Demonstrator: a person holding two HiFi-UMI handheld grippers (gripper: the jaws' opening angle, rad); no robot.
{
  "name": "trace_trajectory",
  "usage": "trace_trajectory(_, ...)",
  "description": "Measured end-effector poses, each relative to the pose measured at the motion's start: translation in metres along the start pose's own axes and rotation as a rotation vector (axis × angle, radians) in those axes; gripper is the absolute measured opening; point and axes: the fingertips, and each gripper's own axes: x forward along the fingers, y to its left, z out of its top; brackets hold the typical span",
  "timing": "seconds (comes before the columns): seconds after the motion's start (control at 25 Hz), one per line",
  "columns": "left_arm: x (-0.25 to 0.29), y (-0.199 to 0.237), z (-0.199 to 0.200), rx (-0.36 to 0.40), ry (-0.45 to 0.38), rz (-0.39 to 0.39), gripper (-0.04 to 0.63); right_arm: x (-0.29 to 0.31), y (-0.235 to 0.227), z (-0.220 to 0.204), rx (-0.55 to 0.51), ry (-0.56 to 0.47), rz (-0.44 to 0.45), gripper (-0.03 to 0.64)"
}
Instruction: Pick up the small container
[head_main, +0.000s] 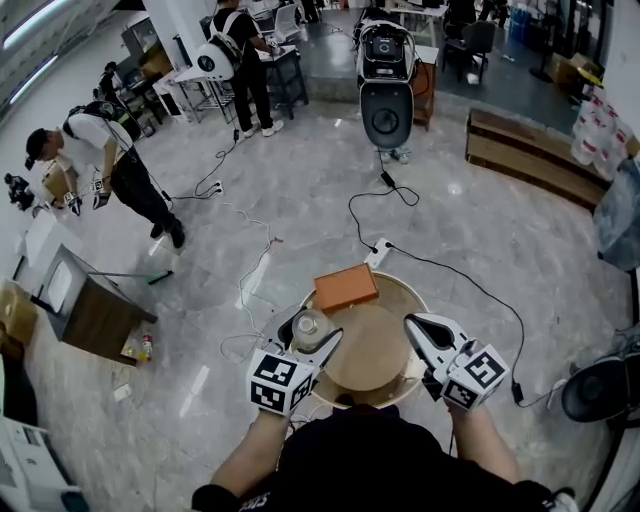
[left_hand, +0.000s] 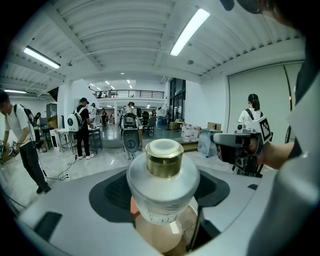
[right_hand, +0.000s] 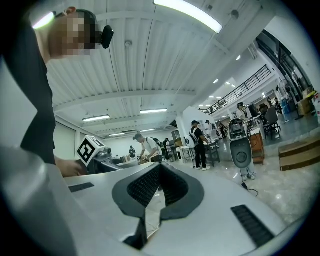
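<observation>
**Now holding the small container in your left fingers**

You are clamping your left gripper (head_main: 312, 331) on the small container (left_hand: 162, 186), a white jar with a gold cap (left_hand: 164, 159), one finger pressing on each side of its body. You are keeping it upright over the left edge of the round tabletop (head_main: 375, 352), just beside the orange box (head_main: 346, 287). It is possibly resting there rather than hanging clear. Your right gripper (head_main: 417, 330) is hovering over the tabletop's right edge, fingers together and gripping nothing.
</observation>
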Motion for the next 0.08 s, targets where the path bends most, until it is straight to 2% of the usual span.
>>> trace_trajectory(0.08, -0.0017, -0.0027, -0.0033, -0.003, 0.002, -0.004, 0.344, -0.002, -0.0003, -0.0001, -0.004, -0.002, -0.006, 0.011)
